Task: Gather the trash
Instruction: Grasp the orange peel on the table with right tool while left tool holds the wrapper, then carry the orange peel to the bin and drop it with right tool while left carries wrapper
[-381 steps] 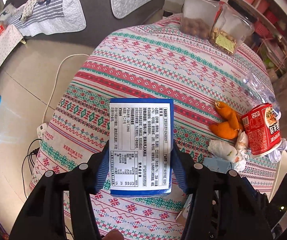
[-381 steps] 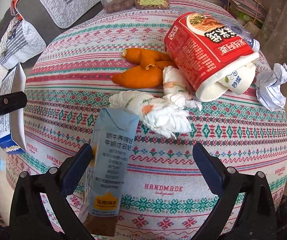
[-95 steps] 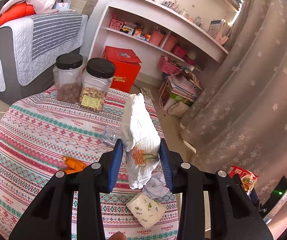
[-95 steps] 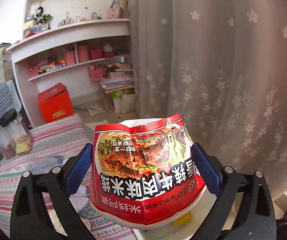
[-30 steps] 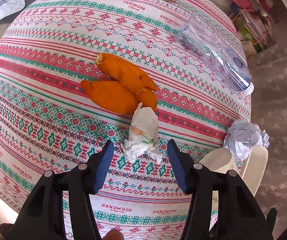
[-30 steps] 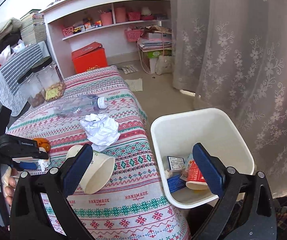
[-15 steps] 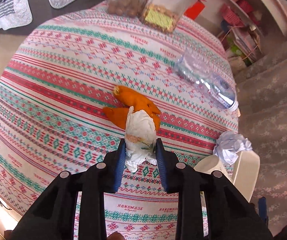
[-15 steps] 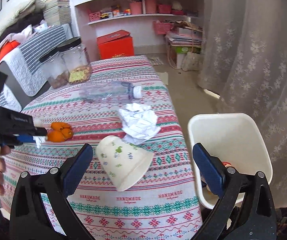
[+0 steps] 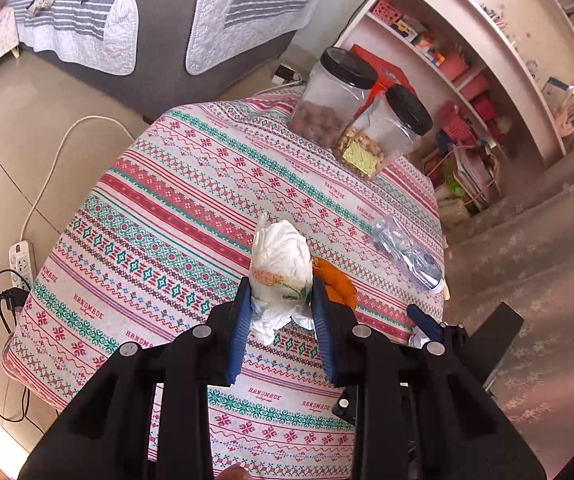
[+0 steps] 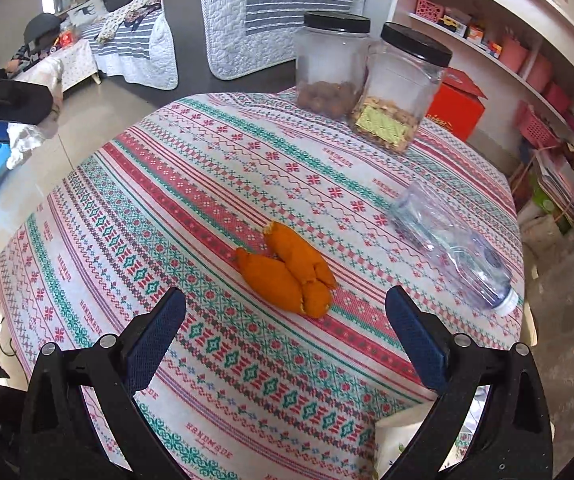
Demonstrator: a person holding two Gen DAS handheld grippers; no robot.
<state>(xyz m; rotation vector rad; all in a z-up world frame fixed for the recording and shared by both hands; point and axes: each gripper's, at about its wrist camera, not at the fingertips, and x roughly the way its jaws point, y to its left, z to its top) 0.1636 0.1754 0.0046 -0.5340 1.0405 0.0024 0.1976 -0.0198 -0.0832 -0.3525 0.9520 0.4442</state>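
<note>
Tissue: crumpled wad (image 9: 281,266) with an orange print, clamped between the blue pads of the left tongs (image 9: 281,304), lifted clear of the desk (image 9: 175,216).
Right tongs (image 10: 287,332): gaped wide, nothing between the pads, poised over the orange peel (image 10: 287,272) (lying mid-desk).
Bottle (image 10: 453,252): crushed clear plastic, on its side near the desk's right edge.
Jars (image 10: 371,80): two, black-lidded, at the far edge.

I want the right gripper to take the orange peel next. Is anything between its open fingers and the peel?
Nothing visible. The right gripper is open and empty, and only bare tablecloth lies between it and the orange peel. The crushed plastic bottle lies off to the right, clear of that path.
</note>
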